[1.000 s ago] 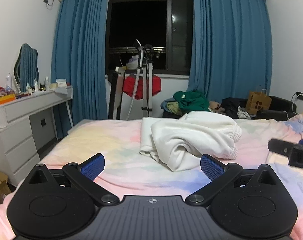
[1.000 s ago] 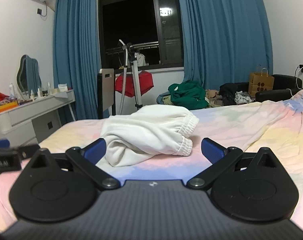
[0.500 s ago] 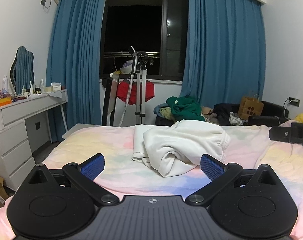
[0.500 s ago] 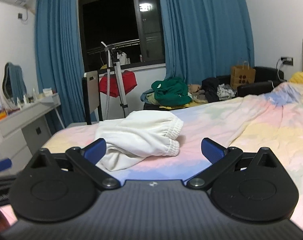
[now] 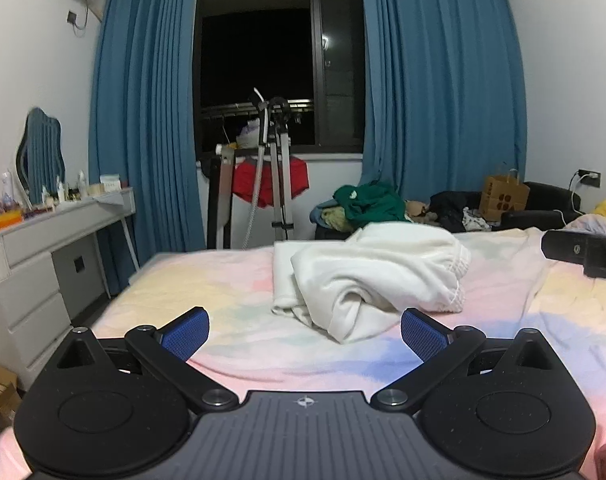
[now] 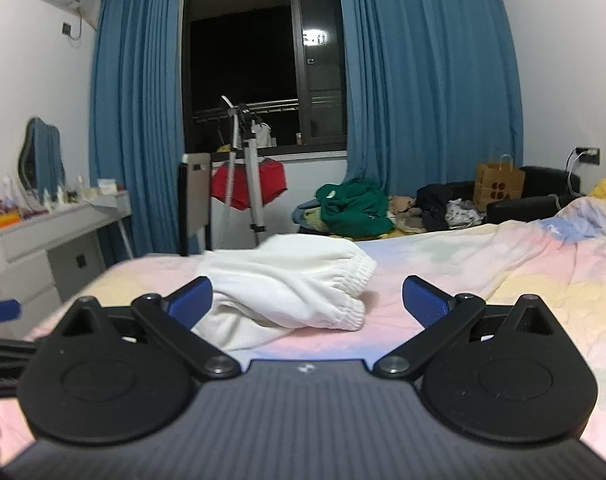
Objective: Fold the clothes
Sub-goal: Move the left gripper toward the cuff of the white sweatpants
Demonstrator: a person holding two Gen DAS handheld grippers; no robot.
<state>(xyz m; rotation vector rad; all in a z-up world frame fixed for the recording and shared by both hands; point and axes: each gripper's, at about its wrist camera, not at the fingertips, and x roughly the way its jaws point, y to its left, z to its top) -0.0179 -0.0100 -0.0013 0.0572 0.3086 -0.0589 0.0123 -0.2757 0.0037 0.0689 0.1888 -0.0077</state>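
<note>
Across the middle of the left wrist view, a crumpled white garment [image 5: 367, 276] lies on the pastel bed [image 5: 207, 280], beyond and apart from the left gripper [image 5: 305, 330], whose blue-padded fingers [image 5: 185, 332] are spread wide with nothing between them. At the right edge, part of the right gripper [image 5: 583, 250] shows as a black block. Centre-left of the right wrist view, the garment [image 6: 291, 280] sits past the empty, wide-spread fingers [image 6: 193, 300], its near fold just behind the left-hand pad; its elastic cuffs [image 6: 355, 276] face frame right.
</note>
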